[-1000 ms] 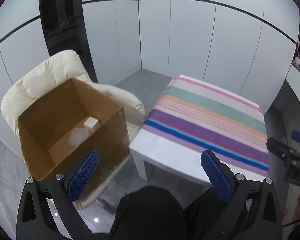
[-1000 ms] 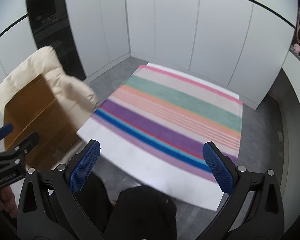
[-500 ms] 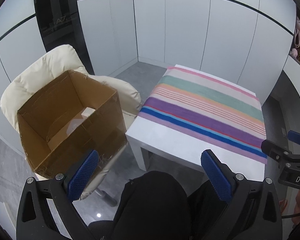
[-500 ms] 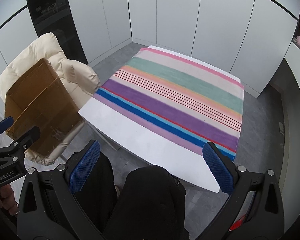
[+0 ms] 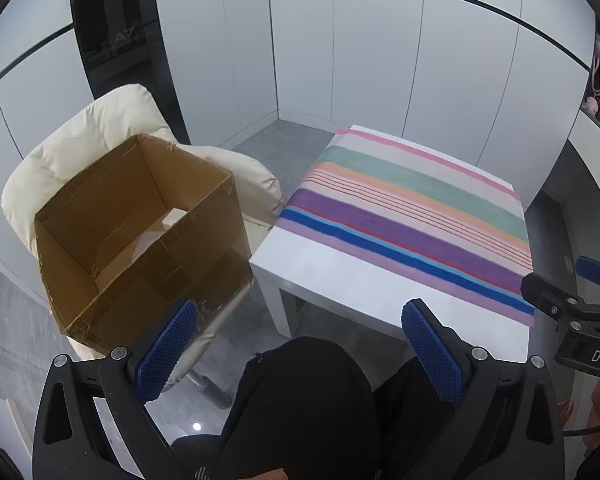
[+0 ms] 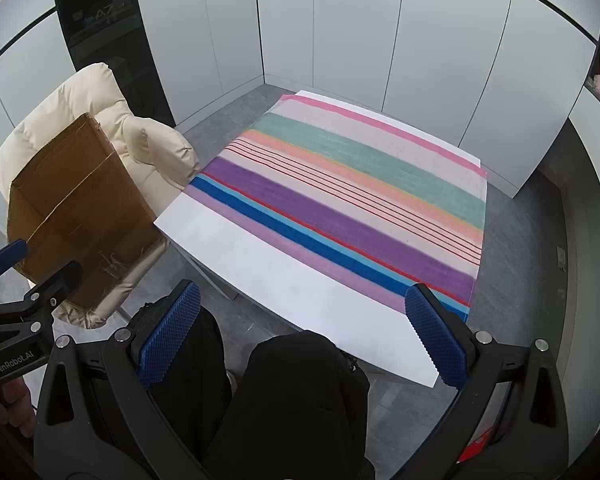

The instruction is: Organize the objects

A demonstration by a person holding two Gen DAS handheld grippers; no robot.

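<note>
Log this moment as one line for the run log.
left gripper: open, empty | right gripper: open, empty | cardboard box: on cream chair | striped cloth: on white table

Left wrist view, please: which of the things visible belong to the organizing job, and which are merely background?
Job:
- open brown cardboard box on the chair
- small pale block inside it
- open left gripper
- open right gripper

Background:
- cream padded chair
- white table
- striped multicoloured cloth
- white wall panels

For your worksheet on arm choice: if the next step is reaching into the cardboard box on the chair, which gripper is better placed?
Likely the left gripper: the cardboard box sits on its side, interior visible. The right gripper faces the table.
</note>
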